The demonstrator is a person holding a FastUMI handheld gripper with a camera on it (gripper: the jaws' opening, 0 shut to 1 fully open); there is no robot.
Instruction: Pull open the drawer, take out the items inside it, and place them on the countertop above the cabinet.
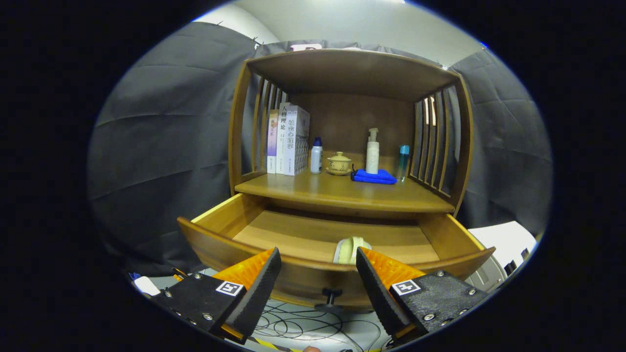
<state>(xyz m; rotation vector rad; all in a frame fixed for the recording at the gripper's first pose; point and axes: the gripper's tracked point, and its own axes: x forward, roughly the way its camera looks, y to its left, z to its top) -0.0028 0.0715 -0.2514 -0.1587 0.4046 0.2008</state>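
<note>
The wooden cabinet's drawer [230,217] stands pulled open toward me, with its dark knob [331,295] on the curved front panel between my fingers. Inside the drawer, near the front panel, lies a pale rolled item [350,250], partly hidden by the panel. My gripper [318,271] hovers open just in front of the drawer front, holding nothing. Above the drawer is the countertop [342,193] of the cabinet.
On the countertop stand three books [288,141], a small white bottle [316,156], a lidded tea cup [339,163], a pump bottle [372,152] on a blue cloth [374,177], and a teal tube [403,161]. Slatted side walls and a top shelf enclose it. Cables [298,325] lie below.
</note>
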